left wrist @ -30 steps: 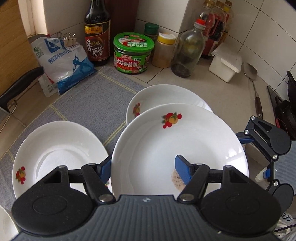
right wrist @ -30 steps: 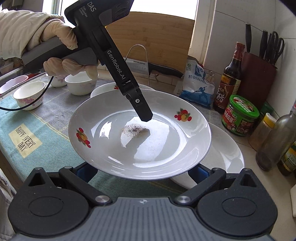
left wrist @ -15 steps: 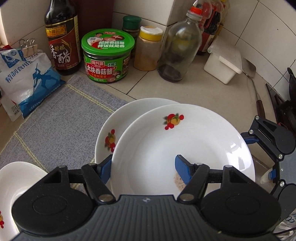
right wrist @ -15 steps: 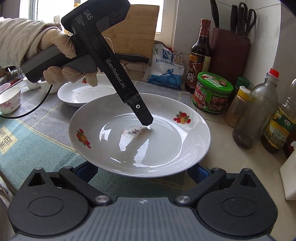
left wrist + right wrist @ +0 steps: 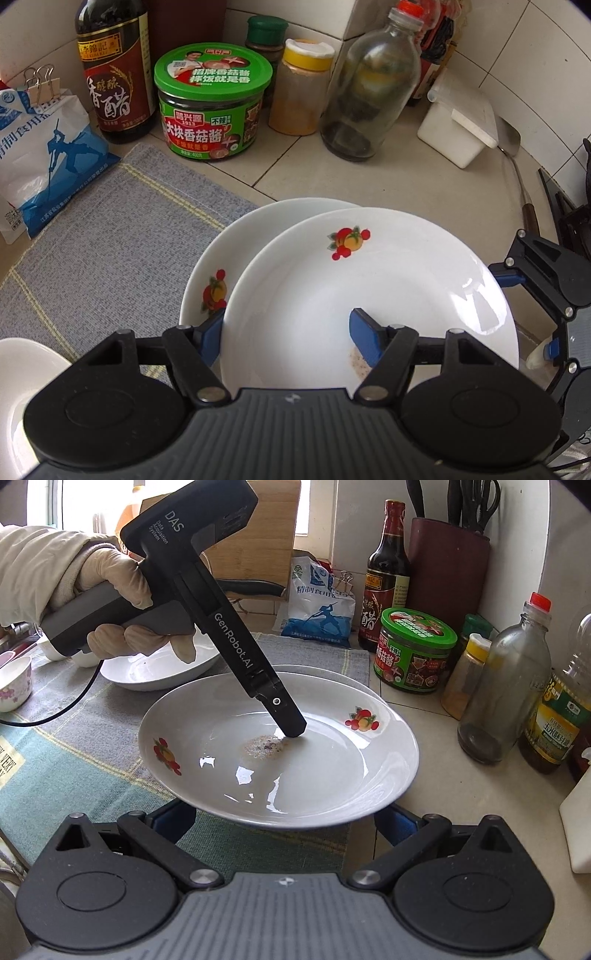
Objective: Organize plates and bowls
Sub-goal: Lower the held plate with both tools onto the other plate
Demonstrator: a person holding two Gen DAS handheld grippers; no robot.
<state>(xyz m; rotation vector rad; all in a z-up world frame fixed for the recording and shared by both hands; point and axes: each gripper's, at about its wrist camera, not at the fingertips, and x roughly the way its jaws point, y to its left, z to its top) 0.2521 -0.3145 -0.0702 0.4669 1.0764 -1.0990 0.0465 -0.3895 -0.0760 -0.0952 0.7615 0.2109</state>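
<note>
A white plate point(image 5: 369, 295) with fruit prints and a brown food smear point(image 5: 260, 747) hangs in my left gripper point(image 5: 288, 332). The gripper is shut on the plate: one finger point(image 5: 291, 727) presses inside the plate and the other sits under its left rim. Just below, offset to the left, a second fruit-print plate point(image 5: 218, 258) lies on the counter; I cannot tell whether the two touch. My right gripper point(image 5: 282, 819) is open, its blue pads spread wide beneath the held plate's near rim. A third plate point(image 5: 159, 668) rests on the grey mat point(image 5: 103, 240).
Behind the plates stand a green-lidded jar point(image 5: 212, 99), a vinegar bottle point(image 5: 110, 74), a yellow-capped spice jar point(image 5: 299, 92), a glass bottle point(image 5: 365, 92) and a white box point(image 5: 458, 125). A salt bag point(image 5: 44, 155) leans at the left. Small bowls point(image 5: 14, 683) sit far left.
The held plate has travelled toward the jars and now hangs almost over the second plate. The third plate has slid off to the left edge of the left wrist view. The grip is unchanged.
</note>
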